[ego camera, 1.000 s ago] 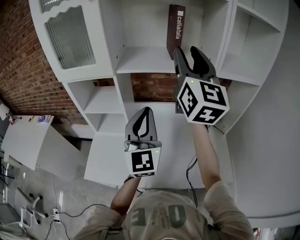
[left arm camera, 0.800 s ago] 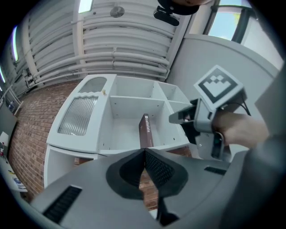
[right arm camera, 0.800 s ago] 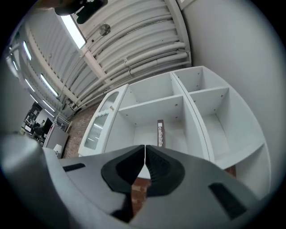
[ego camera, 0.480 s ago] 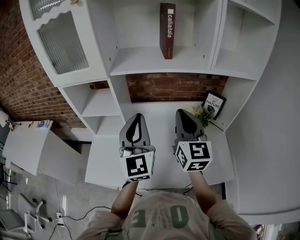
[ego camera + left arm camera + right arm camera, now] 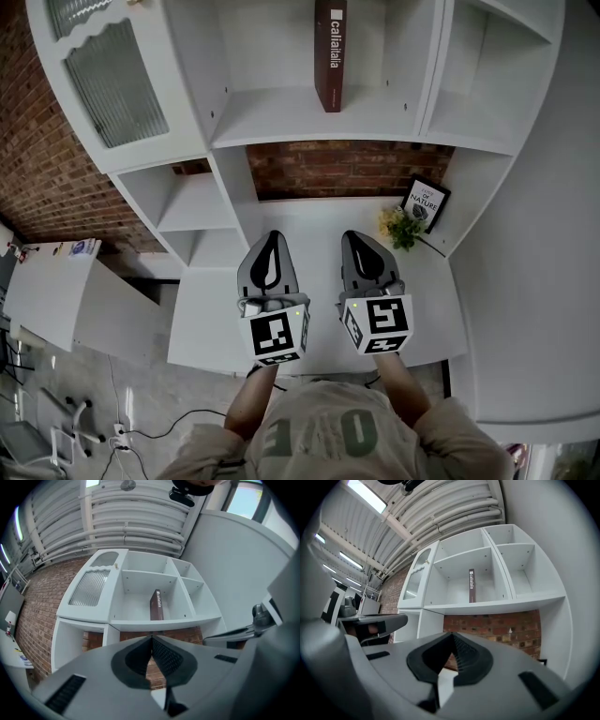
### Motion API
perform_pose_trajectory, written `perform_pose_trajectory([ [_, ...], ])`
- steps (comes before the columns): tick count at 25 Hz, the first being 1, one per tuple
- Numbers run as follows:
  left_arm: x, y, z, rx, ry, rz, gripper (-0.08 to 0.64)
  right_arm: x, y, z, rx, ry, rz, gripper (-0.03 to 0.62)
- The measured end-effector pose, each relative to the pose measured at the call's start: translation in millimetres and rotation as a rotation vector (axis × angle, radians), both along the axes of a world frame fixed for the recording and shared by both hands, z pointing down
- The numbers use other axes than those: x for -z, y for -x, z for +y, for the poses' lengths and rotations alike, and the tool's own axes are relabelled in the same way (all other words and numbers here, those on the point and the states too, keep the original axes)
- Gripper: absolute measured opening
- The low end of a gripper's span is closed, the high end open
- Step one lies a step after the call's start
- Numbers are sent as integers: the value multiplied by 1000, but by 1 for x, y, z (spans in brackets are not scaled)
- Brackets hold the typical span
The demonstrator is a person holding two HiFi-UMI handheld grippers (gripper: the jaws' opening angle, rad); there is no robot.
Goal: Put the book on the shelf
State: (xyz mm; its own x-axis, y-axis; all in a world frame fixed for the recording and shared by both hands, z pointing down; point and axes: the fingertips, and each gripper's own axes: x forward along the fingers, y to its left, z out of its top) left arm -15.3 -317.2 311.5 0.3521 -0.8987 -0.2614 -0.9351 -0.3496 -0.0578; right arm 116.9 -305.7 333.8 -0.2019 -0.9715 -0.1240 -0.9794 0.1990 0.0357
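The jaws of the left gripper [image 5: 273, 238] are pressed together with nothing between them, and the jaws of the right gripper [image 5: 354, 240] are closed and empty too. The two are held side by side over the white table [image 5: 309, 220]. At the table's right back corner a small plant [image 5: 398, 227] sits just beside a framed picture [image 5: 427, 202]. Well above, the dark book [image 5: 330, 56] stands upright in the middle compartment of the white shelf [image 5: 281, 120].
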Motion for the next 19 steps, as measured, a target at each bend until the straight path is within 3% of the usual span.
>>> perform_pose_trajectory([
  [19,-11,-5,-1,-14,39,-14,12,-5,-12,-2,-33,21,-32,15],
])
